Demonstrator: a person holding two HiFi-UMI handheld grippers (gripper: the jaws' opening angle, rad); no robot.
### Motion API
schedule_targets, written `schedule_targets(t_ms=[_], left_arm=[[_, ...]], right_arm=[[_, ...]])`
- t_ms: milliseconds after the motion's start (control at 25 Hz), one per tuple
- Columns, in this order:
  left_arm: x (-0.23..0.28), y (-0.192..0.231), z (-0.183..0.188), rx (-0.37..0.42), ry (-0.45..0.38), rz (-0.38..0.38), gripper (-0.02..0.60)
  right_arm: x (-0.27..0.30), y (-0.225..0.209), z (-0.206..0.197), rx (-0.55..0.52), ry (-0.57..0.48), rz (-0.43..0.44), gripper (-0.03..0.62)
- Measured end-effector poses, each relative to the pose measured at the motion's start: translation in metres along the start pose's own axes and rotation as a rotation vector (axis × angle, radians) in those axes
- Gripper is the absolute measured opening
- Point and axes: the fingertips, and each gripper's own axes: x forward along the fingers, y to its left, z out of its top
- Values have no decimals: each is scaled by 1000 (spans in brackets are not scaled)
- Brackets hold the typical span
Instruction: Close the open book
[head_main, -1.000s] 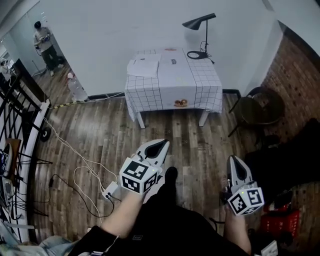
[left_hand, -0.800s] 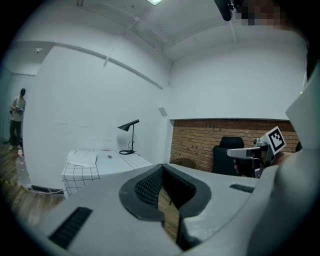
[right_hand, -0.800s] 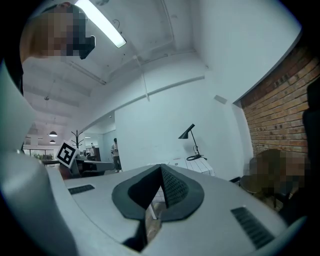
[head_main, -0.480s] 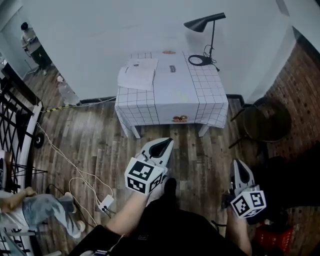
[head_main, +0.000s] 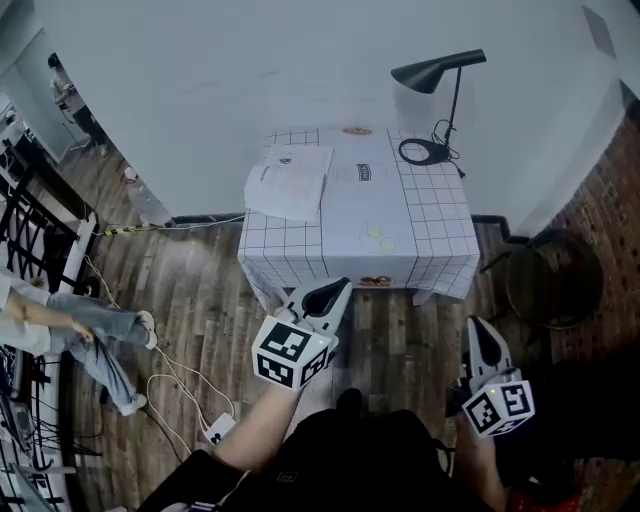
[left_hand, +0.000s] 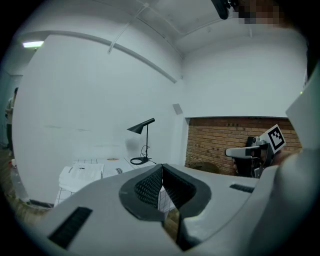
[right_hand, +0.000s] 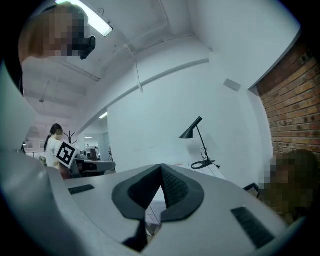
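Note:
The open book (head_main: 291, 181) lies with white pages up on the left part of a table (head_main: 440, 245) covered in a checked cloth, against the white wall. Both grippers hang in the air over the wooden floor, short of the table's front edge. My left gripper (head_main: 340, 284) points at the table with its jaws shut and nothing in them. My right gripper (head_main: 477, 322) is further right and lower in the head view, also shut and empty. In the left gripper view the book (left_hand: 80, 176) shows beyond the closed left gripper (left_hand: 161, 166). The right gripper (right_hand: 161, 166) view hides the book.
A black desk lamp (head_main: 441, 72) with its coiled cord stands at the table's back right corner. A dark round chair (head_main: 552, 287) sits right of the table by the brick wall. Cables and a power strip (head_main: 216, 431) lie on the floor at left, near a seated person (head_main: 62, 328).
The table and book have come nearer and sit lower in the head view. Both grippers moved toward the table, still shut. A seated person came into view at the left.

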Motion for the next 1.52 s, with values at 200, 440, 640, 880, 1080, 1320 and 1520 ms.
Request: schedule_targets(t_ms=[200, 440, 640, 880, 1080, 1320, 1520], left_arm=[[26, 18, 4, 7, 22, 34, 11], [82, 31, 9, -6, 46, 81, 11], [151, 36, 23, -27, 57, 119, 11], [224, 36, 45, -34, 64, 170, 11], [243, 52, 51, -49, 76, 263, 11], [236, 96, 51, -71, 78, 342, 11], [217, 147, 55, -92, 34, 405, 11]], right_arm=[[32, -30, 3, 36, -6, 15, 3], [86, -74, 5, 59, 22, 82, 3], [140, -143, 33, 8, 36, 117, 3], [198, -215, 57, -9, 66, 179, 3], [243, -234, 59, -36, 102, 258, 3], [297, -201, 45, -54, 151, 357, 3], [346, -147, 35, -106, 198, 457, 3]])
